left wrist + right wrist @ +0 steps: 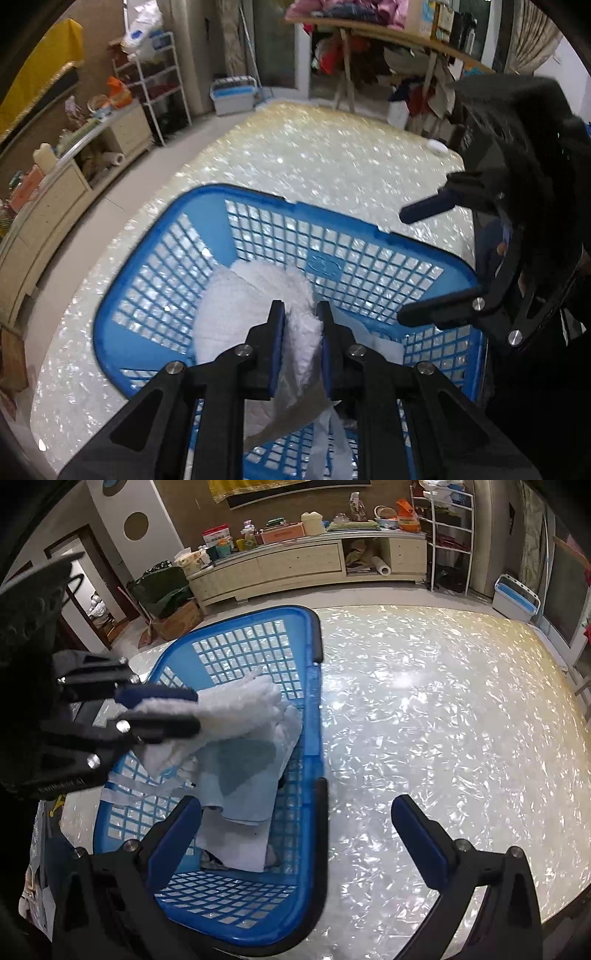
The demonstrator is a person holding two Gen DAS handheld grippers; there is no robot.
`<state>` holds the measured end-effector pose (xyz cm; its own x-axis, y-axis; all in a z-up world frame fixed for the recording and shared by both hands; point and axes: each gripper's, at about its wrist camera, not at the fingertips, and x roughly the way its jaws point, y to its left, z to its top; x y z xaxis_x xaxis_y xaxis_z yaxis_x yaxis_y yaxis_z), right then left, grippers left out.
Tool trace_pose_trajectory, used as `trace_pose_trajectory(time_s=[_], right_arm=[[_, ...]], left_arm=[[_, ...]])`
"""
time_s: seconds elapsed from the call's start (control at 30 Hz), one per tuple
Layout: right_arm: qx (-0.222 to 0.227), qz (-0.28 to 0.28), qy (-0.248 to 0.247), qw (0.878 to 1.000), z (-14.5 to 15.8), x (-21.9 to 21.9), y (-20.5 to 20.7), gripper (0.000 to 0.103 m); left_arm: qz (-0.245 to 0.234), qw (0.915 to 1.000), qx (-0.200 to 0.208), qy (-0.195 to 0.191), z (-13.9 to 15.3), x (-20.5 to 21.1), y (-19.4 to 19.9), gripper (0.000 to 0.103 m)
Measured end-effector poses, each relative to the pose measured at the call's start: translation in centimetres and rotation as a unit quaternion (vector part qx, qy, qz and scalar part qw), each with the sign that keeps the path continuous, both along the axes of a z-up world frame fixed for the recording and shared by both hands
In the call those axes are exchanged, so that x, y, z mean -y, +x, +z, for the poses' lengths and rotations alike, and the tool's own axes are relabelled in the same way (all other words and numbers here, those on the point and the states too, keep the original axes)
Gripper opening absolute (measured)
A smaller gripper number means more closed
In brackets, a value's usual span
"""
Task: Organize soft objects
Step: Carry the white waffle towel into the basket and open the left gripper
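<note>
A blue plastic lattice basket point(258, 201) point(314, 716) stands on a shiny pearl-flake table. My left gripper point(301, 314) point(195, 712) is shut on a white fluffy towel point(236, 306) point(236, 709), which hangs over the basket's inside. Beneath it in the basket lie a pale blue cloth point(243, 771) and a white cloth point(236, 845). My right gripper point(295, 819) point(402, 266) stands open, its left finger over the basket and its right finger over the table, with nothing between them.
The table point(443, 720) stretches wide to the right of the basket. A small white round object point(437, 146) sits near its far edge. A low cabinet point(303, 565) with clutter, a wire rack point(155, 81), a blue-and-white bin point(515, 598) and a clothes-laden table point(369, 33) ring the room.
</note>
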<state>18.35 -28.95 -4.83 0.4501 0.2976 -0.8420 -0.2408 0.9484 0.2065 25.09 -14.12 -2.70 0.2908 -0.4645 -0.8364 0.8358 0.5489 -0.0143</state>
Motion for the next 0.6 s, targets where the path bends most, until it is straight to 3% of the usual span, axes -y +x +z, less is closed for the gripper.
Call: trace_pose_trajectory(time_s=[0.43,0.53,0.6], right_arm=[[-0.015,-0.001,0.014,1.000,-0.5,0.0,-0.7,0.103],[-0.016,-0.003,0.017,1.000,-0.4,0.1,-0.7,0.103],[-0.017,-0.004,0.021,1.000,-0.5,0.4,-0.7,0.103]], left_arm=[[-0.017,0.9984,-0.041,0.035,-2.1,1.6,0.3,0.017],[-0.016,0.9984,-0.039,0.037,-2.1,1.7,0.1,0.024],[-0.016,0.9985,-0.038,0.037,-2.1,1.8,0.1,0.035]])
